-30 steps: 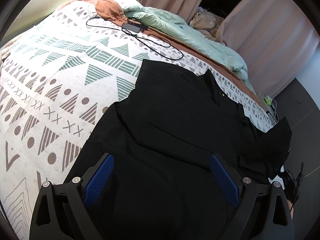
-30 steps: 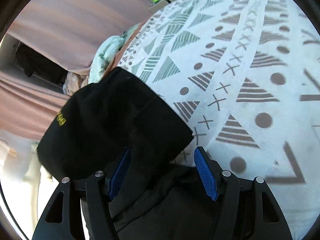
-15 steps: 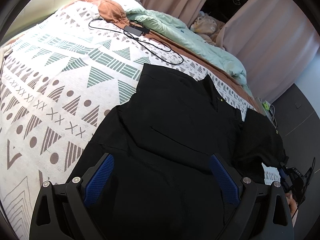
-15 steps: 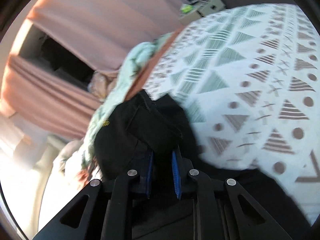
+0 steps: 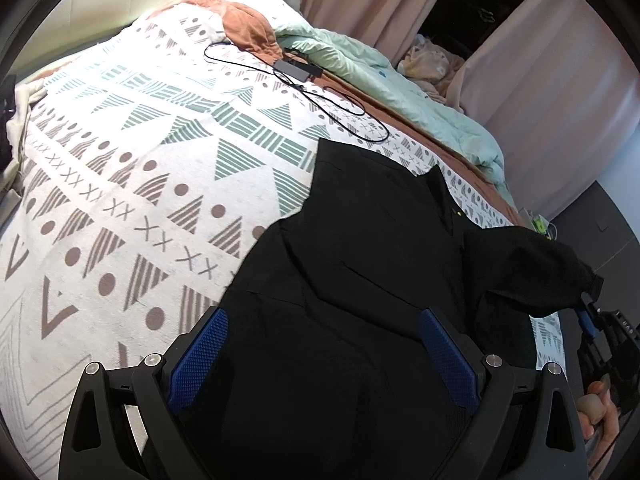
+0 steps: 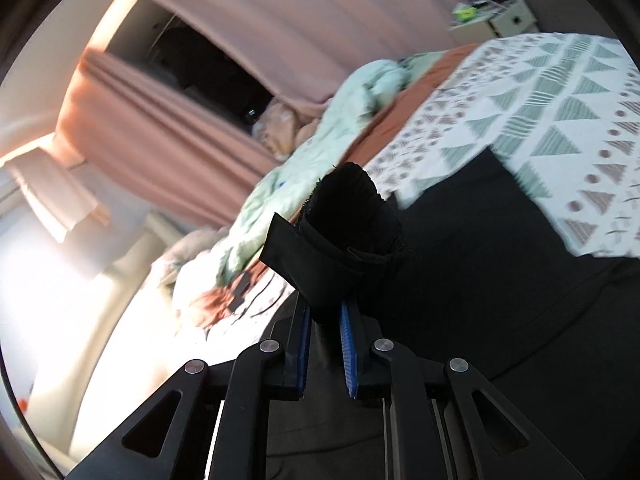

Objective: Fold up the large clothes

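A large black shirt [image 5: 360, 264] lies spread on the patterned bedspread [image 5: 132, 184]. My left gripper [image 5: 324, 340] is open and empty, hovering above the shirt's lower part. My right gripper [image 6: 325, 320] is shut on the shirt's black sleeve [image 6: 340, 232] and holds it lifted over the shirt's body [image 6: 480, 280]. In the left wrist view the lifted sleeve [image 5: 524, 272] hangs at the right, with the right gripper [image 5: 592, 320] and a hand at the frame's edge.
A black charger with its cable [image 5: 298, 70] lies on the bedspread at the far side. A mint-green duvet [image 5: 400, 80] and an orange cloth [image 5: 248, 32] are bunched beyond it. Pink curtains [image 5: 560, 100] hang behind. A small nightstand [image 6: 504, 20] stands by the bed.
My right gripper closed on the sleeve, lifted it and carried it in over the shirt's body. My left gripper stayed open above the shirt, shifting slightly.
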Tool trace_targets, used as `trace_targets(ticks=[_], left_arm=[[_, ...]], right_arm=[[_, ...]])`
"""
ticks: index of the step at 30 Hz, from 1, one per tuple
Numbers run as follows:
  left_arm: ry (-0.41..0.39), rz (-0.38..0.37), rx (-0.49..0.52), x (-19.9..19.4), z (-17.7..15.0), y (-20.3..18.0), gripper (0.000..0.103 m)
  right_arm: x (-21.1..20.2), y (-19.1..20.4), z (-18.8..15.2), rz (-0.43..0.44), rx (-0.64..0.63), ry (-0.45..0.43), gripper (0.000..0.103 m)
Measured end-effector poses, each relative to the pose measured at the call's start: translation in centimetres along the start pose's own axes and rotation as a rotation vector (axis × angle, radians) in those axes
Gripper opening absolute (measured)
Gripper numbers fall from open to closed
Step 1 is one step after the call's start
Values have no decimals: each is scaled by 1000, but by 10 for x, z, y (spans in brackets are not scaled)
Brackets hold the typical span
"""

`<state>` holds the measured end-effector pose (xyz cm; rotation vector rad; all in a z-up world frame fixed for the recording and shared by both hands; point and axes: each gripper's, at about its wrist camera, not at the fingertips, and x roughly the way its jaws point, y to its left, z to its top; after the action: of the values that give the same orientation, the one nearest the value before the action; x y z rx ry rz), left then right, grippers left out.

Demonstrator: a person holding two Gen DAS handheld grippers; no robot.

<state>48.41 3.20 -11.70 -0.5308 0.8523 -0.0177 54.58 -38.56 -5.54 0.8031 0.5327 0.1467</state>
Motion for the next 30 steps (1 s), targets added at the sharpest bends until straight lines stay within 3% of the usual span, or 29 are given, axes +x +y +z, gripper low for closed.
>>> trace_targets(ticks=[7, 9, 15, 18, 20, 21, 30], left_arm=[[-7, 9, -34, -2, 6, 18, 97], [-8, 11, -36, -2, 7, 20, 97], [-9, 26, -21, -1, 7, 21, 97], [-8, 31, -21, 0, 7, 22, 97], [-9, 33, -20, 1, 7, 20, 97], [-10, 32, -18, 1, 7, 19, 97], [-9, 6, -9, 10, 7, 2, 97]], right_arm=[[33, 64, -41, 110, -102, 78, 15], [46, 80, -55, 106, -124, 120, 15], [94, 114, -110, 138, -202, 336, 23], [100, 106, -112, 146, -188, 383, 27], [95, 98, -107, 138, -179, 376, 44], [91, 92, -103, 130, -174, 366, 46], [51, 12, -54, -62, -105, 328, 48]])
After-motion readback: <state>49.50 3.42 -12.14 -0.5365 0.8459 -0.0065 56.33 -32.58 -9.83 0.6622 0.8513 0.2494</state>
